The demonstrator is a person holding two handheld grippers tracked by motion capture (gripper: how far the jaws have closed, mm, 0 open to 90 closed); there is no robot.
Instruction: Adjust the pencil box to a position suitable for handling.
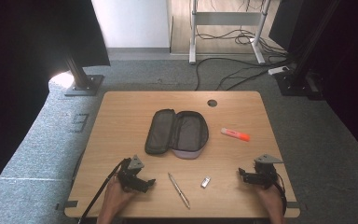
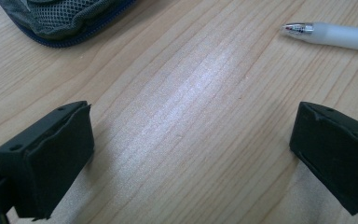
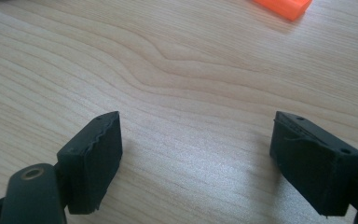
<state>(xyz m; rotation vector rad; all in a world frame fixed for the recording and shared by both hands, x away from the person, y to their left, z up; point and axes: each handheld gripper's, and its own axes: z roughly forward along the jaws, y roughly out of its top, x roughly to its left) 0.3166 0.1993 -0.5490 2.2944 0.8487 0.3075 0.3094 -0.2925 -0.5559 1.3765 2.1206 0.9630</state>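
On the wooden table [image 1: 121, 116], in the high view, an open grey pencil case [image 1: 177, 133] lies in the middle. Right of the case rests an orange highlighter [image 1: 235, 134]; in front of the case lie a silver pen [image 1: 179, 190] and, a little to the right of it, a small silver clip-like thing [image 1: 206, 182] that I cannot identify. The left gripper [image 1: 142, 183] sits in front of the case to the left, the right gripper [image 1: 243, 175] in front of it to the right, each held by a hand.

In the left gripper view, the jaws stand wide apart with only bare wood between them. The mesh edge of the case [image 2: 65, 21] is ahead to the left, the pen tip [image 2: 298, 29] ahead to the right.

In the right gripper view, the jaws are also spread wide and hold nothing; the highlighter end [image 3: 284, 7] lies ahead.

I judge that the thin pen may roll or slip away if the jaws close on it from a slant, and a careless push could shift the light case.
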